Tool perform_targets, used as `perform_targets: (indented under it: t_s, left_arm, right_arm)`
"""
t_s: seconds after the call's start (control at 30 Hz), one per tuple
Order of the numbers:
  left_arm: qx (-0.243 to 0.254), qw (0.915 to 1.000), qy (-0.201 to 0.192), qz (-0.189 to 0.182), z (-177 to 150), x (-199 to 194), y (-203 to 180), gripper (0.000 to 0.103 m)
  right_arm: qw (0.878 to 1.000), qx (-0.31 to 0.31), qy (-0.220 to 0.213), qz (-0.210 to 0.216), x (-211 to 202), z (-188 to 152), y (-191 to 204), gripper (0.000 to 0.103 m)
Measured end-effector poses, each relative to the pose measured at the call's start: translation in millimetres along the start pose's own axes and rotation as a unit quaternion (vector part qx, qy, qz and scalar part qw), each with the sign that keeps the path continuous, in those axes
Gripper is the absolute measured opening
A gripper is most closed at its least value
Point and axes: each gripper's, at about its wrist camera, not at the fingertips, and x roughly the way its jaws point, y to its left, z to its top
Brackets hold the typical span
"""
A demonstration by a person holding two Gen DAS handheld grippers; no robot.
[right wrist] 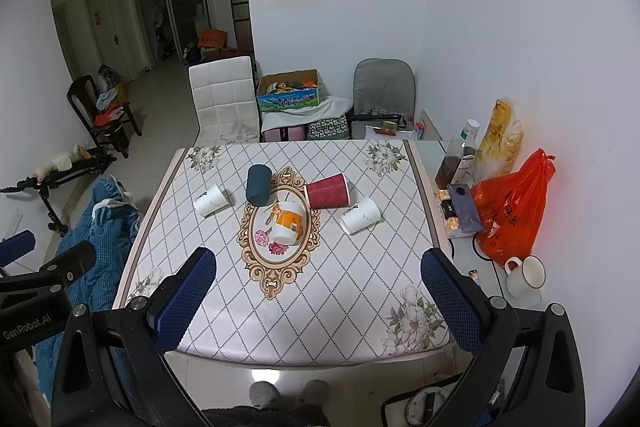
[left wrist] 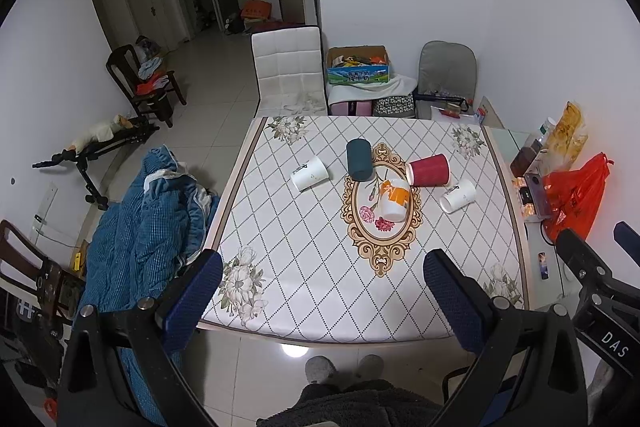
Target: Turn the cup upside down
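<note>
Left gripper (left wrist: 322,291) and right gripper (right wrist: 318,287) both spread wide, empty, hanging short of the table (left wrist: 304,291). Five cups lie tipped well ahead; nearest, the orange-white cup (left wrist: 394,199). Probably light, crushable paper: pinch mid-wall gently.

Legible: "DAS" in white on black body of right claw (left wrist: 614,343), left wrist view. "GenRobot.AI" on black body of left claw (right wrist: 26,329), right wrist view. Chinese lettering on blue carton (left wrist: 358,71): unreadable.
</note>
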Motion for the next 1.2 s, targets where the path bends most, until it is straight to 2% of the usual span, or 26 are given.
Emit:
perform_targets:
  t_s: [1.2]
  left_arm:
    - [0.003, 1.0, -0.004, 0.002, 6.4, -2.9, -2.2, 0.103]
  right_arm:
    - [1.0, 0.003, -0.004, 0.005, -4.3, -0.4, 0.4, 0.103]
